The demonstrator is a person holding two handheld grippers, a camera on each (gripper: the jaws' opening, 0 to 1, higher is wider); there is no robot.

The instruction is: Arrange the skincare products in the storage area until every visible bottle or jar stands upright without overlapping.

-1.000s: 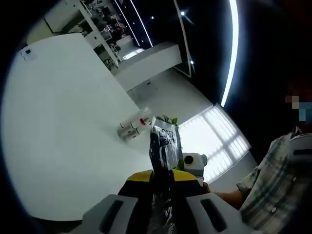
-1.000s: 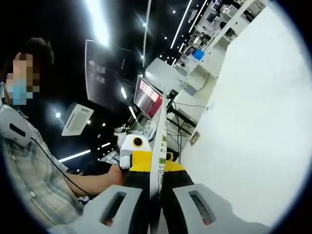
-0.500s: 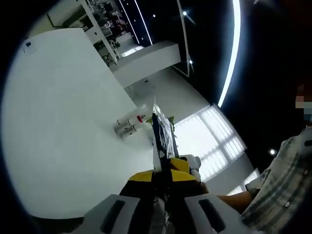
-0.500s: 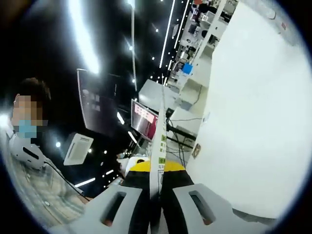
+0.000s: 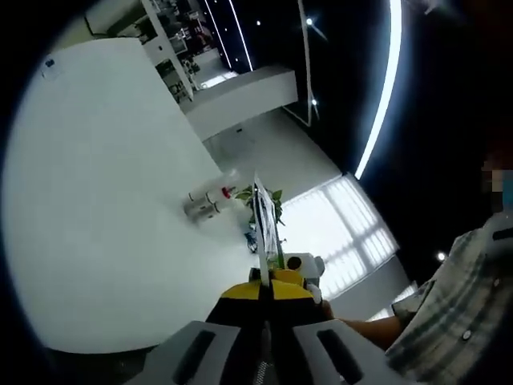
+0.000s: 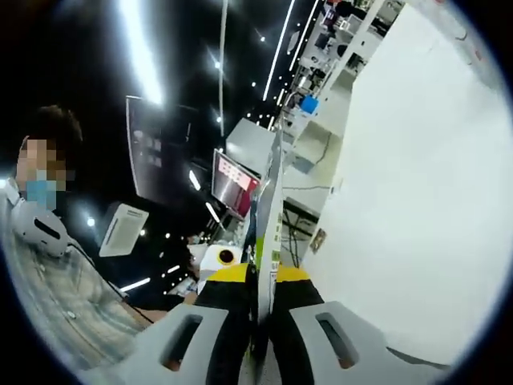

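My left gripper [image 5: 268, 290] is shut on a thin flat packet [image 5: 262, 220], dark with green print, which I see edge-on as it rises from the jaws. Beyond it, two small silvery bottles [image 5: 200, 206] lie on their sides on the white table [image 5: 96, 200], one with a red cap [image 5: 227, 192]. My right gripper [image 6: 264, 277] is also shut on a thin flat packet [image 6: 271, 200], a pale strip with green marks, held up off the table. Each gripper shows just behind the packet in the other's view: the right gripper [image 5: 304, 269], the left gripper [image 6: 218, 258].
The white table [image 6: 417, 184] spreads to the right in the right gripper view. A person in a plaid shirt [image 5: 449, 313] stands close behind the grippers. Shelving [image 5: 168, 48] and a white counter [image 5: 240, 96] stand beyond the table's far edge.
In the left gripper view the packet has turned from showing its dark face to edge-on. Both cameras shifted slightly; the bottles on the table have not moved.
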